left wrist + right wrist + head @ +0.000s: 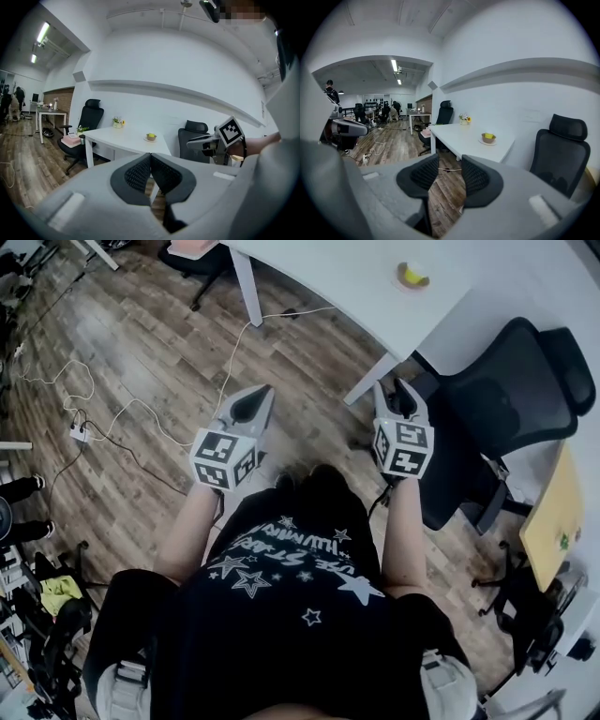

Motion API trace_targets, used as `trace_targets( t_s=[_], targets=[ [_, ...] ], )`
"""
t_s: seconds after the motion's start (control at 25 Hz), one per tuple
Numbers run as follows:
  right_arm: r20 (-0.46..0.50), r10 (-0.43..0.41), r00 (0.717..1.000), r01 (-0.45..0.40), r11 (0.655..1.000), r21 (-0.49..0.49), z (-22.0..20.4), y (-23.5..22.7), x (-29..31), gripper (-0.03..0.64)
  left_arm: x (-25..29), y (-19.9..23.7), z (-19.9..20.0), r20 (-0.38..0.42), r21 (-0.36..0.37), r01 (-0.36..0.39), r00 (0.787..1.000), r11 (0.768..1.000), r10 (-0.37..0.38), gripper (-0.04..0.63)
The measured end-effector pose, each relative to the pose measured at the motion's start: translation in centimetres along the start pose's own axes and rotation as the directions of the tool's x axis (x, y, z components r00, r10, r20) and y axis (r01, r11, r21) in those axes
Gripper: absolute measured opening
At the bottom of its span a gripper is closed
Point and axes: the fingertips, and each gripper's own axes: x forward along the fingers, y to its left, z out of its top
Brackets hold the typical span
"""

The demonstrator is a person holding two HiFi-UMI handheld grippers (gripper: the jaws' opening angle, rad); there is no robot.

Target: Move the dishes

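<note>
A small brown bowl (412, 277) with something yellow in it stands on a saucer on the white table (347, 277), far ahead of both grippers. It shows again as the bowl (150, 137) in the left gripper view and the bowl (488, 138) in the right gripper view. My left gripper (261, 394) is held out over the wooden floor, its jaws shut with nothing between them (150, 157). My right gripper (397, 388) is level with it near the table's corner leg, jaws open and empty (450, 165). Neither touches the table.
A black office chair (511, 381) stands right of the right gripper, beside the table. A power strip (79, 433) and white cables lie on the wooden floor at left. A vase of flowers (464, 119) sits at the table's far end. Another chair (89, 124) holds a pink box.
</note>
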Motion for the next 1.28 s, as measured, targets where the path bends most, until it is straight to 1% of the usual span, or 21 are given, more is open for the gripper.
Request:
trace_targets(
  t_s=[0.12,0.32,0.56,0.76,1.08,1.28],
  targets=[
    [-0.008,-0.014,1.000,0.014,1.000,-0.002,0.5,-1.4,2.2,0.156,1.9,1.8,0.0,-0.022,0.001,-0.003,1.000,1.000,0.003,0.011],
    [-0.007,-0.042,0.999,0.042,0.999,0.018,1.6,-4.2,6.5,0.156,5.9,3.4,0.9,-0.027,0.012,0.036,0.999,0.999,-0.035,0.011],
    [-0.011,-0.057,0.998,0.057,0.998,0.020,4.0,-8.0,13.2,0.156,12.5,6.9,3.1,-0.045,0.021,0.026,0.999,0.999,-0.025,0.011],
    [-0.030,-0.071,0.997,0.071,0.997,0.009,6.0,-12.5,18.7,0.156,18.6,9.2,5.0,-0.063,0.015,0.019,0.998,1.000,-0.018,0.011],
    [-0.050,-0.085,0.995,0.085,0.996,0.002,8.5,-19.3,26.8,0.156,28.3,10.9,7.2,-0.090,-0.002,0.022,0.996,1.000,-0.022,0.011],
    [-0.054,-0.084,0.995,0.085,0.996,0.006,9.4,-22.7,30.6,0.156,33.2,11.1,8.6,-0.093,0.011,0.031,0.995,0.999,-0.030,0.011]
  ],
)
